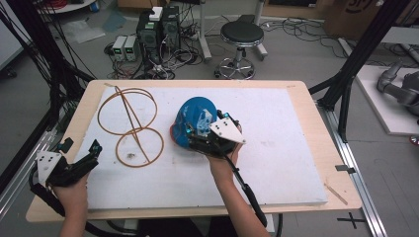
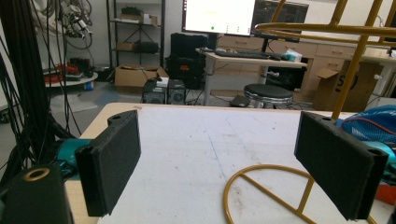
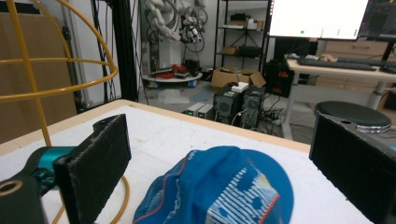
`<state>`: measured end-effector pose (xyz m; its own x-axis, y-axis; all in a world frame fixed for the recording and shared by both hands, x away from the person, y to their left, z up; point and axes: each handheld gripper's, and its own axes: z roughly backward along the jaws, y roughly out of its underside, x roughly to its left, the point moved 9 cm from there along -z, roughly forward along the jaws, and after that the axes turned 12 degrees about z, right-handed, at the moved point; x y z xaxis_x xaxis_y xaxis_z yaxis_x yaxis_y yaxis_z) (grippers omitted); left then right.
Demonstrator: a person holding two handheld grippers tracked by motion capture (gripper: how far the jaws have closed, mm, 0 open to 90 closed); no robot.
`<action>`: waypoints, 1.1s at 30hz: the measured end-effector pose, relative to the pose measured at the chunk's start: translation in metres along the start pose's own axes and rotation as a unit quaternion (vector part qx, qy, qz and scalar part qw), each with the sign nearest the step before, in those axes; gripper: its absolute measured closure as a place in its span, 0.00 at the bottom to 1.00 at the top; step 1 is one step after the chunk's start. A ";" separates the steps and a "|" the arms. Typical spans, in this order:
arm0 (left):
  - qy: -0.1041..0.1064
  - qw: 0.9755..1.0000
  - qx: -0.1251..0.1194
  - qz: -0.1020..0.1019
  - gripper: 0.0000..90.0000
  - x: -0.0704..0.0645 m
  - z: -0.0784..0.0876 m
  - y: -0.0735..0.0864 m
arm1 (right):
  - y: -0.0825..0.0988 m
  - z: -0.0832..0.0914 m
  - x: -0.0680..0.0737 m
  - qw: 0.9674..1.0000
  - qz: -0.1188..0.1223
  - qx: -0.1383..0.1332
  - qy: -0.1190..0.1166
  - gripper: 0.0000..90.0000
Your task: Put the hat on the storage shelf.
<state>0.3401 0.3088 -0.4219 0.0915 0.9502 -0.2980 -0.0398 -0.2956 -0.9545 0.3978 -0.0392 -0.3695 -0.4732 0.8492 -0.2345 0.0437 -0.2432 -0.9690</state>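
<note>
- Right gripper (image 1: 217, 129) sat over the near edge of the blue cap (image 1: 192, 121), jaws spread wide with the cap between and just below them. Nothing gripped. Looked like a pre-grasp line-up on the crown.
- In the right gripper view the cap (image 3: 219, 191) lay flat on the white table cover, centred between the two black pads, so closing would probably pinch the fabric rather than the brim (brim side hidden under the gripper in the high view).
- Cap's position: middle of the table (image 1: 296, 148), just right of the gold wire stand (image 1: 132, 127), apart from it as far as I could tell.
- Wire stand stood upright: ring base on the table, upper ring on a slanted post. Likely the hanger or rest for the cap, which would explain why it was parked next to it.
- Left gripper (image 1: 74, 165) was held back at the near-left corner of the table, jaws open and empty, aimed toward the stand's base ring (image 2: 266, 186). My read: on standby to steady the stand.
- Risk: soft cap may collapse or slide on the cover when pinched.
</note>
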 end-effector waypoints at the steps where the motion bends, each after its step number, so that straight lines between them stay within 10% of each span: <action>1: 0.000 1.000 0.000 0.000 0.17 0.000 0.000 0.000 | 0.001 -0.002 0.001 1.000 -0.001 0.003 -0.001 0.06; 11: -0.003 1.000 -0.002 0.004 0.17 0.002 0.001 0.000 | 0.008 -0.026 0.018 0.999 -0.008 0.029 -0.016 0.07; 33: -0.009 1.000 -0.002 0.010 0.17 0.008 0.004 -0.001 | 0.040 -0.064 0.035 0.994 -0.036 0.096 0.030 0.13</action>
<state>0.3364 0.3174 -0.4233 0.0720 0.9456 -0.3174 -0.0370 -0.3154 -0.9482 0.4398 0.0108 -0.4214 -0.4151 0.8926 -0.1759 -0.1603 -0.2621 -0.9516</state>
